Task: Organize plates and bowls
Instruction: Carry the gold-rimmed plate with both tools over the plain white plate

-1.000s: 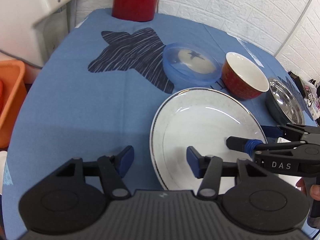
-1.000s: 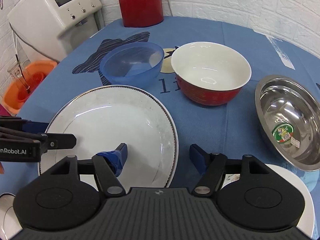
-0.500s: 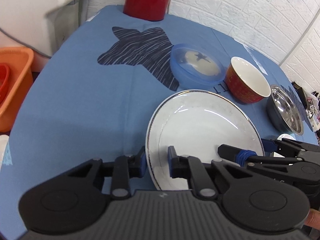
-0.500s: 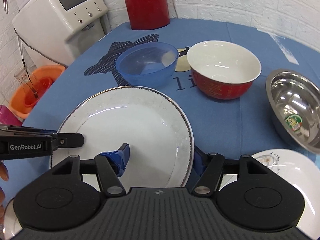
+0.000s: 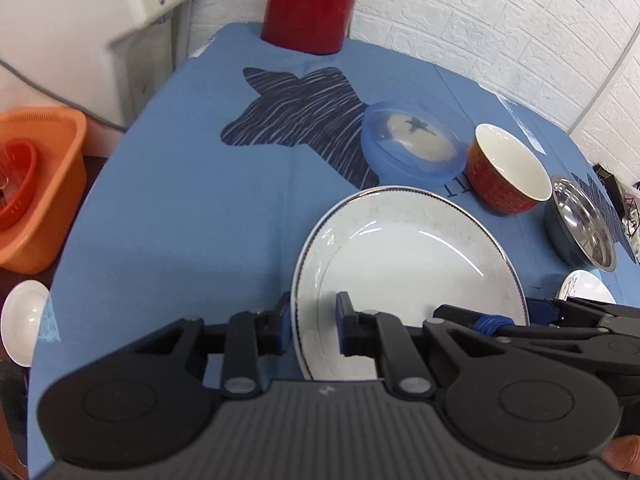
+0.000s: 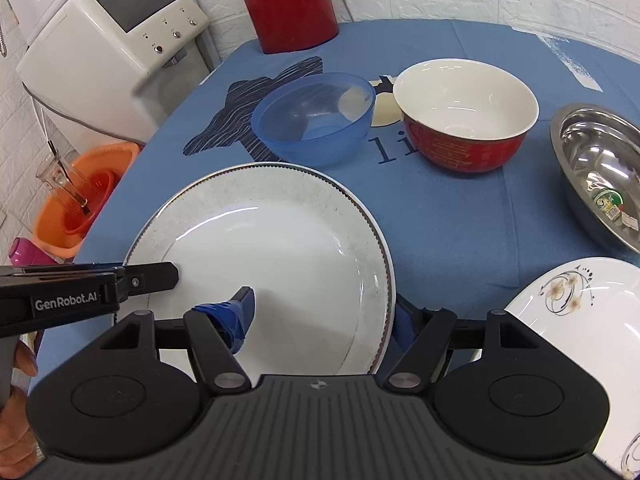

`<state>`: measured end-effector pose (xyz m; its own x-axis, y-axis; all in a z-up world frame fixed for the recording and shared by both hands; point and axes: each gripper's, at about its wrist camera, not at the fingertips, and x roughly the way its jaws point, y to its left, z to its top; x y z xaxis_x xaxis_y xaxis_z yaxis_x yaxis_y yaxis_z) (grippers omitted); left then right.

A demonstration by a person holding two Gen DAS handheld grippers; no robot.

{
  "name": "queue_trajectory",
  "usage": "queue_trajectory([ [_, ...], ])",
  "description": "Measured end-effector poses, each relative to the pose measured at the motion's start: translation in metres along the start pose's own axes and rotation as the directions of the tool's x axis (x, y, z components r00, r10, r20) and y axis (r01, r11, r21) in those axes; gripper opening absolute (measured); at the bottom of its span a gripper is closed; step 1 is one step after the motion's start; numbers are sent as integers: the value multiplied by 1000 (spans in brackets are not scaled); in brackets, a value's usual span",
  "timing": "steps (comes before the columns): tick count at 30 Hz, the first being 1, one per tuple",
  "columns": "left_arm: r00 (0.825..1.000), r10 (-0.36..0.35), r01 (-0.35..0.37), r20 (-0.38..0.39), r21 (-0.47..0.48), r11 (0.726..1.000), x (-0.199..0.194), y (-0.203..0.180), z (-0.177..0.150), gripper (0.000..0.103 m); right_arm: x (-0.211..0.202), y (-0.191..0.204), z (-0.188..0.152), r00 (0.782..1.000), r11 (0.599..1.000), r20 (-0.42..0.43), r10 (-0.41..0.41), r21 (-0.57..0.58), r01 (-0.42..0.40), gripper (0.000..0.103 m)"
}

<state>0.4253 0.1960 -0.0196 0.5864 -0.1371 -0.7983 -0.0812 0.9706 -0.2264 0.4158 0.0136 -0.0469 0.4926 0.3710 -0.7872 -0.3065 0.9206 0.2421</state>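
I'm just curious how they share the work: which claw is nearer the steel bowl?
Right. The right claw straddles the plate rim on the side toward the steel bowl; the left claw grips the opposite rim, across the plate.

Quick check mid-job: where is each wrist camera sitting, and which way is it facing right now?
Left wrist: sits on the left tool, facing along the table toward the red thermos. The tool is closed on the large white plate at its left rim. The right tool and right hand show at right.
Right wrist: sits on the right tool, facing the blue bowl and red bowl. Its jaws are open astride the plate's right rim. The left tool and left hand show at left.
Shared: plate, both bowls, steel bowl, thermos.
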Motion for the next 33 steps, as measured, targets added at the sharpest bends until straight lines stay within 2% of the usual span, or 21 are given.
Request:
queue_trajectory([
  [8,1000,-8,8,1,-23,1000,-11,3,0,10,-17,8,1,1000,1000,26,1,10,-2,59],
  [16,1000,-18,19,25,-24,1000,-48,6,-20,10,-50,20,-14,998,999,52,32,20,-33,61],
  [22,999,-1,3,40,-42,999,-77,15,-55,11,-67,40,-43,998,999,45,53,-3,-53,64],
  [30,996,61,-59,71,-19,998,-115,20,-119,11,-85,61,-96,994,995,17,104,2,-105,66],
  [33,996,51,-50,69,-10,999,-124,21,-140,11,-92,66,-113,994,995,37,101,-5,-101,67],
])
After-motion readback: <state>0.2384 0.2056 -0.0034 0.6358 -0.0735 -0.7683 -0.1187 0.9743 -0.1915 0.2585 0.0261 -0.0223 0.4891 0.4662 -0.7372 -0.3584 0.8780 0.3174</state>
